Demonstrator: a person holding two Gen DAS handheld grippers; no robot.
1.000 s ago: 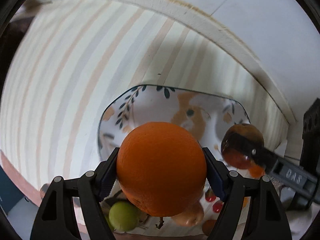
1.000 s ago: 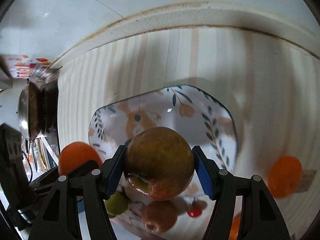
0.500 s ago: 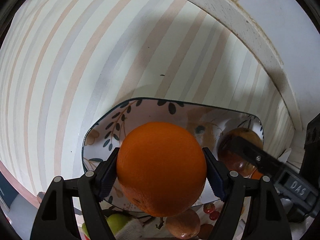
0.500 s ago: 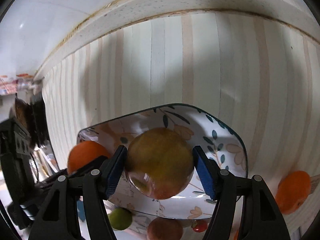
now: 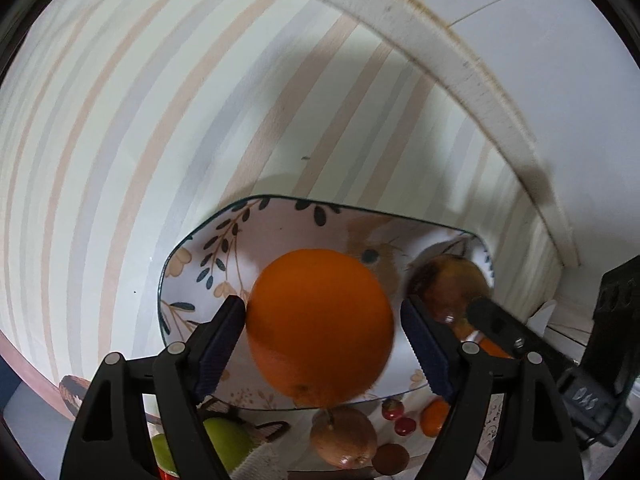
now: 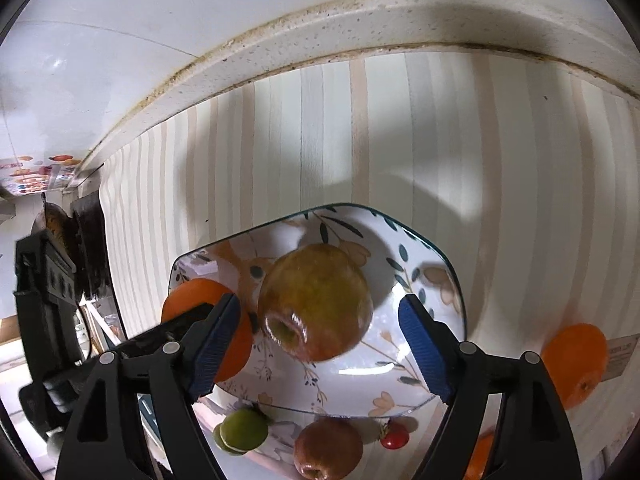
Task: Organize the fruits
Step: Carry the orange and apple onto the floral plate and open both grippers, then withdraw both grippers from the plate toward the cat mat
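Note:
A large orange [image 5: 320, 332] sits low between the pads of my left gripper [image 5: 322, 312], over a floral plate [image 5: 192, 248]. The jaws are opening: the left pad is at the orange's edge and the right pad stands off it. In the right wrist view a yellow-red apple [image 6: 316, 304] rests in the plate [image 6: 440, 264]. My right gripper [image 6: 320, 308] straddles it with its jaws opening and a clear gap on both sides. Each view shows the other gripper's finger beside its own fruit.
The plate sits on a striped cloth [image 5: 120, 160] near a raised counter edge [image 6: 320, 36]. In front of the plate lie a green fruit [image 6: 244, 428], a red apple [image 6: 328, 452] and a cherry tomato [image 6: 394, 438]. Another orange [image 6: 574, 364] lies to the right.
Both grippers came down toward the plate. The right jaws spread and let go of the apple, which now lies in the plate. The orange has dropped away from the left pads.

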